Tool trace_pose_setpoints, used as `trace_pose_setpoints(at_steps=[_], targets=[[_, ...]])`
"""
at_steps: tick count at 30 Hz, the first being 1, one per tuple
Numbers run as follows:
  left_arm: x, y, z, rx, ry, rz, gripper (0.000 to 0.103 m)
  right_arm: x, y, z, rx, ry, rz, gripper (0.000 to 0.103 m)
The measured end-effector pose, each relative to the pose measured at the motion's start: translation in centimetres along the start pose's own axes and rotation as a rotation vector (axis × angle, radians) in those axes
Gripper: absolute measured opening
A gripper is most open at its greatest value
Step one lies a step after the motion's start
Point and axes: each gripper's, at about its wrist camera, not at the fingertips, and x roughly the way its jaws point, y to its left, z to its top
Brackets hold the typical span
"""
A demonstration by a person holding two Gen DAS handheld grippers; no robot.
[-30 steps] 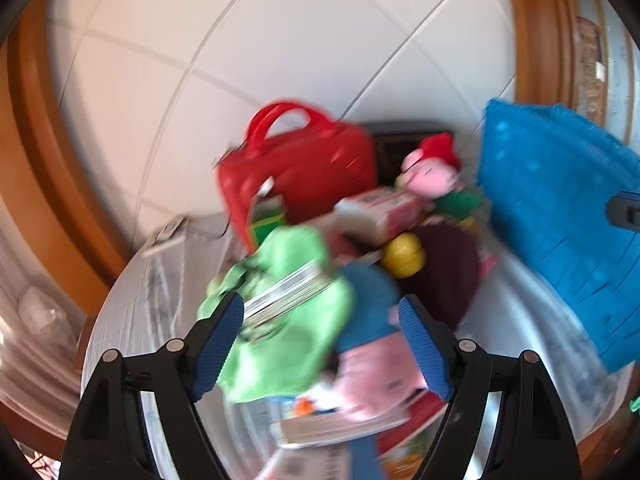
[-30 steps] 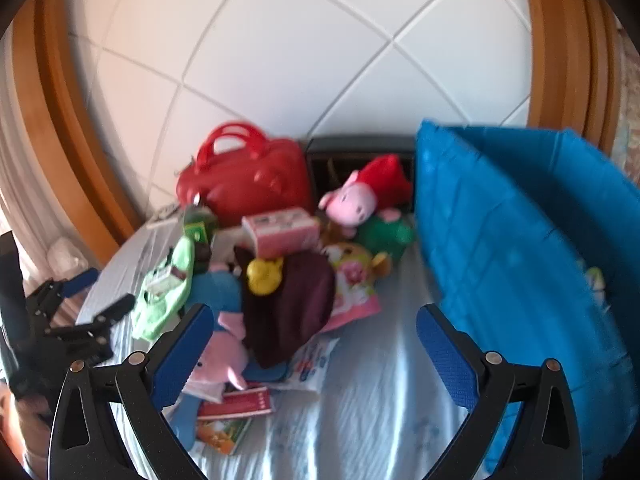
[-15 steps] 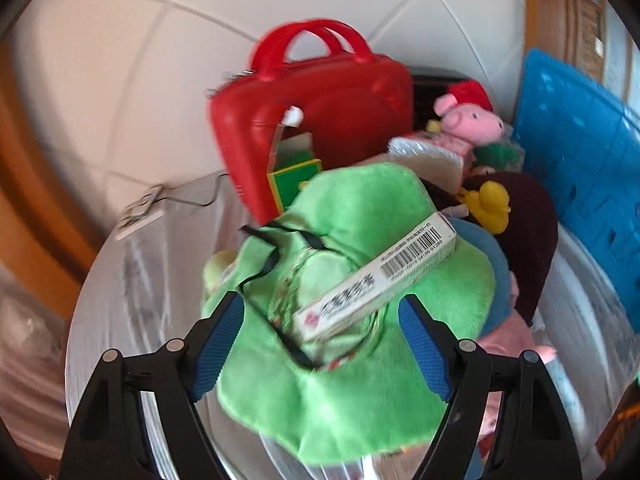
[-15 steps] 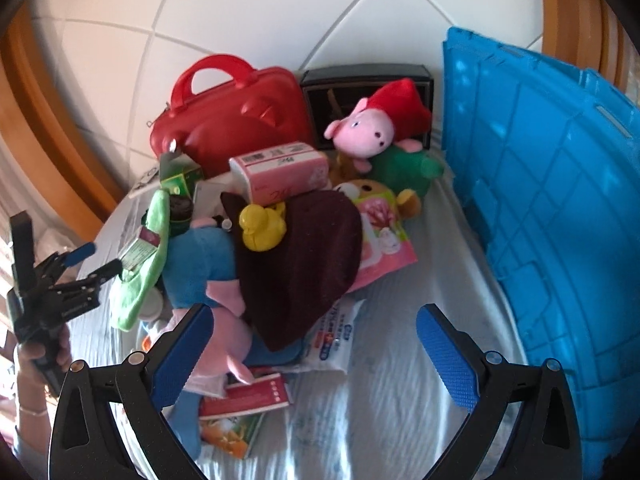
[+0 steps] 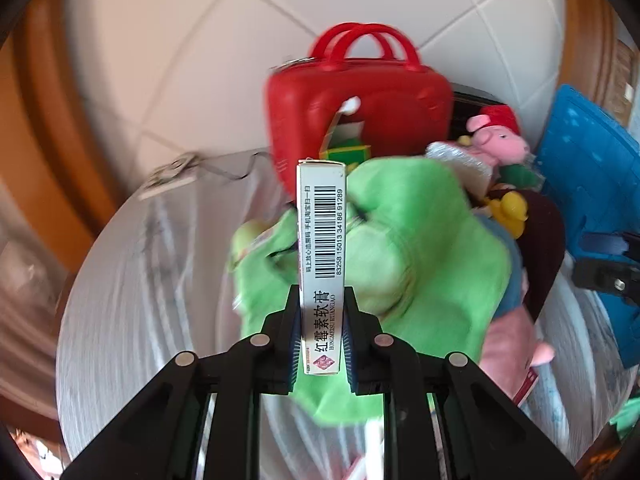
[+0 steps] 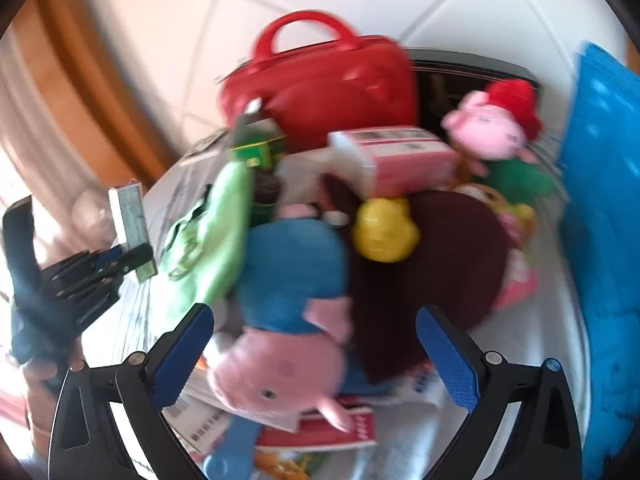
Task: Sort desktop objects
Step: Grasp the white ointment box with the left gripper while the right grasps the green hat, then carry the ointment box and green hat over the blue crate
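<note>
My left gripper (image 5: 322, 294) is shut on a long white ointment box (image 5: 322, 220) with a barcode. The box stands up from the jaws, above a green cloth hat (image 5: 420, 248). In the right wrist view, the left gripper (image 6: 128, 256) and its box (image 6: 130, 216) appear at the far left. My right gripper (image 6: 314, 314) is open and hangs over a pink pig plush in a blue shirt (image 6: 288, 344), with nothing between its fingers. Beside the plush lie a yellow duck (image 6: 384, 230) and a dark maroon hat (image 6: 452, 260).
A red carry case (image 5: 360, 120) stands at the back with a black box behind it. In the heap are a pink carton (image 6: 400, 156) and a pig plush with a red hat (image 6: 492, 124). A blue crate (image 6: 604, 200) walls the right side. Booklets lie near the front edge.
The left gripper has closed on the white box that lay across the green hat, and the box now stands upright in it. The right gripper has come down closer to the pile.
</note>
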Motion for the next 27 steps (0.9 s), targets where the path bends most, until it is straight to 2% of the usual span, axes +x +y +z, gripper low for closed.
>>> trace_pose_setpoints(at_steps=[1, 2, 4, 7, 9, 15, 16, 17, 19, 22, 27], targets=[[-0.3, 0.4, -0.6, -0.006, 0.001, 0.027, 0.018, 0.7, 0.8, 0.2, -0.014, 0.006, 0.018, 0.095], [-0.4, 0.7, -1.2, -0.013, 0.004, 0.051, 0.018, 1.4, 1.6, 0.3, -0.024, 0.014, 0.042, 0.083], [-0.6, 1.4, -2.2, -0.045, 0.020, 0.068, 0.018, 2.6, 2.8, 0.6, -0.035, 0.036, 0.091, 0.073], [-0.5, 1.8, -3.2, -0.074, 0.027, 0.057, 0.018, 4.3, 4.3, 0.6, -0.045, 0.066, 0.131, 0.072], [-0.4, 1.6, -3.4, -0.073, 0.031, 0.057, 0.018, 5.3, 5.1, 0.6, -0.055, 0.082, 0.146, 0.068], [-0.4, 1.1, -2.8, -0.086, 0.017, 0.027, 0.018, 6.3, 6.5, 1.3, -0.080, 0.063, 0.120, 0.060], [-0.4, 1.0, -2.7, -0.086, 0.016, 0.026, 0.018, 6.4, 6.6, 1.4, -0.086, 0.059, 0.116, 0.052], [-0.4, 0.9, -2.6, -0.088, 0.016, 0.024, 0.018, 6.4, 6.9, 1.5, -0.101, 0.051, 0.103, 0.035], [-0.2, 0.6, -2.5, -0.091, 0.020, 0.013, 0.018, 6.8, 7.2, 1.5, -0.125, 0.051, 0.090, 0.014], [-0.4, 0.1, -2.3, -0.078, 0.018, 0.020, 0.018, 7.0, 8.0, 1.2, -0.152, 0.049, 0.103, 0.009], [-2.3, -0.4, -1.8, -0.070, -0.025, 0.012, 0.018, 2.3, 8.7, 1.8, -0.187, -0.079, 0.101, 0.008]])
